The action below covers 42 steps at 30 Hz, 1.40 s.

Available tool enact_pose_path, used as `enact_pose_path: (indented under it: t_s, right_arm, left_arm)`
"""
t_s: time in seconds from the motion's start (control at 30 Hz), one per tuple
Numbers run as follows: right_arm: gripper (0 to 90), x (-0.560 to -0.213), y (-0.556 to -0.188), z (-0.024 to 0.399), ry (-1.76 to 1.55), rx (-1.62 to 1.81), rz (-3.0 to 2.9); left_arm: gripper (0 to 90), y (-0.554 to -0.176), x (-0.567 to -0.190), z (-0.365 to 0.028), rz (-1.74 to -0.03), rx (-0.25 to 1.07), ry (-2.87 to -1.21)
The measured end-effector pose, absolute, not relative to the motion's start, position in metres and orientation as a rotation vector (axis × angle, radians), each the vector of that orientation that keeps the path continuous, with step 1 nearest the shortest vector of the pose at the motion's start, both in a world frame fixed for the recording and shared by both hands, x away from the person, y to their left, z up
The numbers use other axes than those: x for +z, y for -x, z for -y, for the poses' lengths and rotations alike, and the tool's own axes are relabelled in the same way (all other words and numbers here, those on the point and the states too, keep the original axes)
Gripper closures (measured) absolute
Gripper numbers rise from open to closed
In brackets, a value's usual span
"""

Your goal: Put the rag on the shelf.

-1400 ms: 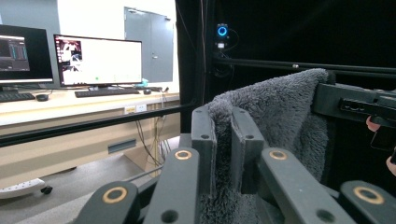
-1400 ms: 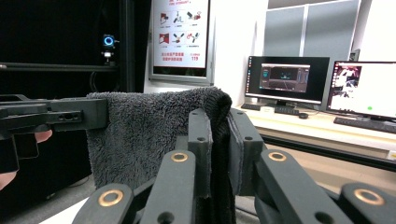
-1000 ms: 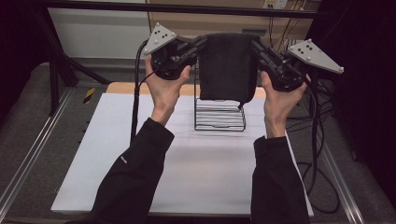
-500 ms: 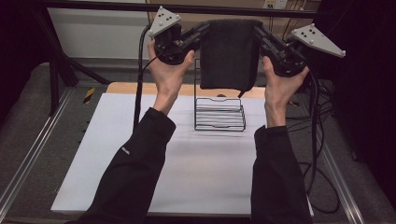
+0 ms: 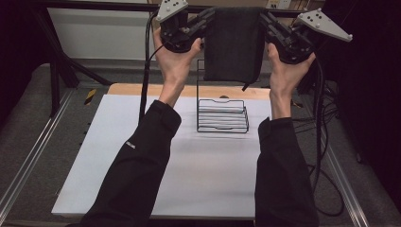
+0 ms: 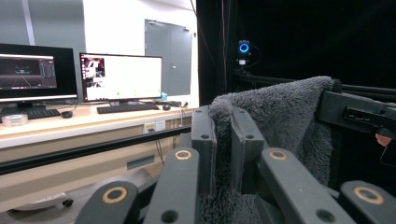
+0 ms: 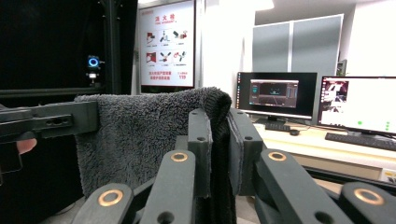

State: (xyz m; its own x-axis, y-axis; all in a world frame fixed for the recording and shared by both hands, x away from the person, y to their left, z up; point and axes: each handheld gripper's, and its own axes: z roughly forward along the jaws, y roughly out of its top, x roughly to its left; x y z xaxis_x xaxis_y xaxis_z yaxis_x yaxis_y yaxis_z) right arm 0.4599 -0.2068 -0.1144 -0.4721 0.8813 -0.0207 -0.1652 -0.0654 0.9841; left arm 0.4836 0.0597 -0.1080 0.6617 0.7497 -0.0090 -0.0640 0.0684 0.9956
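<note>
I am holding a dark grey fleecy towel [image 5: 234, 45] up in the air with both tools, well above the white surface [image 5: 142, 156]. My left tool [image 5: 208, 19] is clamping the towel's upper left corner and my right tool [image 5: 262, 20] is clamping its upper right corner, so the cloth is hanging flat between them like a small curtain.

In the left gripper view my own two black jaws are pinching a fold of the towel [image 6: 280, 121] tight between their pads, and the right tool [image 6: 357, 114] is showing farther off at the cloth's other corner. In the right gripper view it is the same mirrored: my jaws are clenching the towel's [image 7: 140, 135] edge, and the left tool [image 7: 51, 122] is gripping the far corner.

Below the hanging cloth, a black wire rack [image 5: 222, 113] is standing on the surface near its far edge. The towel's lower hem is hanging above the rack, apart from its flat basket part; the rack's tall upright wire is partly hiding behind the cloth, and I cannot tell whether the two are touching there.
</note>
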Motion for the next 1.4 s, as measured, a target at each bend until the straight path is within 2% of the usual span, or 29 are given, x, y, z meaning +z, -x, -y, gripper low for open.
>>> enact_pose_path:
  t_s: [0.33, 0.73, 1.4]
  right_arm:
    - [81.4, -0.111, -0.478, 0.207, -0.836, 1.649, -1.408]
    - [81.4, -0.120, -0.501, 0.205, -0.852, 1.608, -1.457]
    - [81.3, -0.156, -0.502, 0.208, -0.893, 1.550, -1.550]
  left_arm:
    - [81.3, -0.499, -0.105, -0.058, -0.644, 0.696, -1.386]
    - [81.3, -0.521, -0.122, -0.060, -0.657, 0.685, -1.405]
    - [81.3, -0.520, -0.156, -0.062, -0.644, 0.704, -1.496]
